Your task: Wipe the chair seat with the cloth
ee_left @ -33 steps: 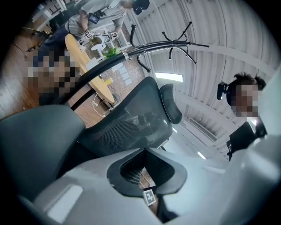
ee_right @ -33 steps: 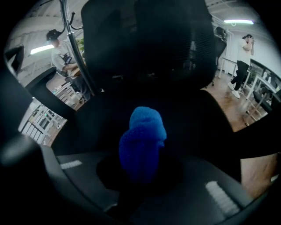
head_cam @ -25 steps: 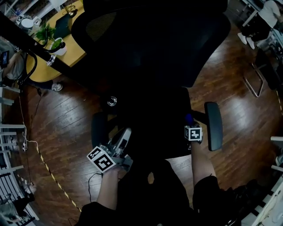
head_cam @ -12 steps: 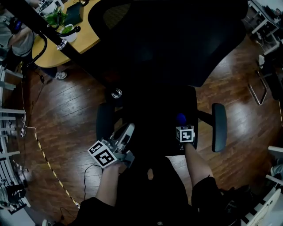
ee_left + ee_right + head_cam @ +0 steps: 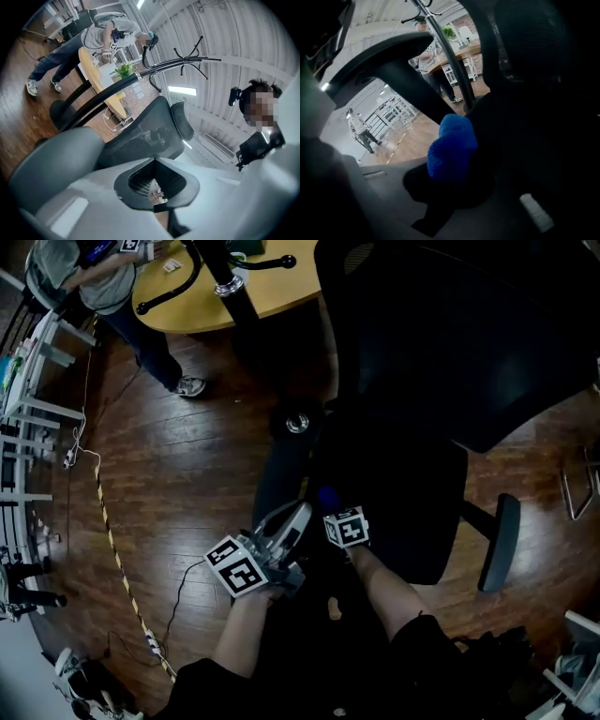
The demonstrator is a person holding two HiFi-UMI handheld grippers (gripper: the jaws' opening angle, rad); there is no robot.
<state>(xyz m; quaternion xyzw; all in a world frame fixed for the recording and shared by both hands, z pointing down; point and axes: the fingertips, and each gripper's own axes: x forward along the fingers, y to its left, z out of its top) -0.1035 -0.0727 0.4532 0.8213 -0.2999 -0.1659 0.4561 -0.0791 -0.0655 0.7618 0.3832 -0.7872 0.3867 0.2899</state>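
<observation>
A black office chair fills the head view, its seat [image 5: 408,488] dark below the tall backrest [image 5: 469,334]. My right gripper [image 5: 330,508] is over the seat's front left part, shut on a blue cloth [image 5: 326,495]. The right gripper view shows that cloth [image 5: 452,147] bunched between the jaws, against the dark seat [image 5: 520,140]. My left gripper [image 5: 296,515] hovers just left of it, near the left armrest [image 5: 279,474]. Its jaws [image 5: 154,161] look closed with nothing in them, and the mesh backrest [image 5: 140,136] rises beyond them.
The right armrest [image 5: 497,542] sticks out over the wooden floor [image 5: 178,484]. A yellow table [image 5: 202,306], a black pole stand [image 5: 230,277] and a standing person [image 5: 103,282] are at the upper left. Striped tape [image 5: 112,554] and a cable run along the floor at left.
My right gripper has carried the blue cloth leftward across the seat, from near the right armrest to the front left, close beside the left gripper. The head view has swung over.
</observation>
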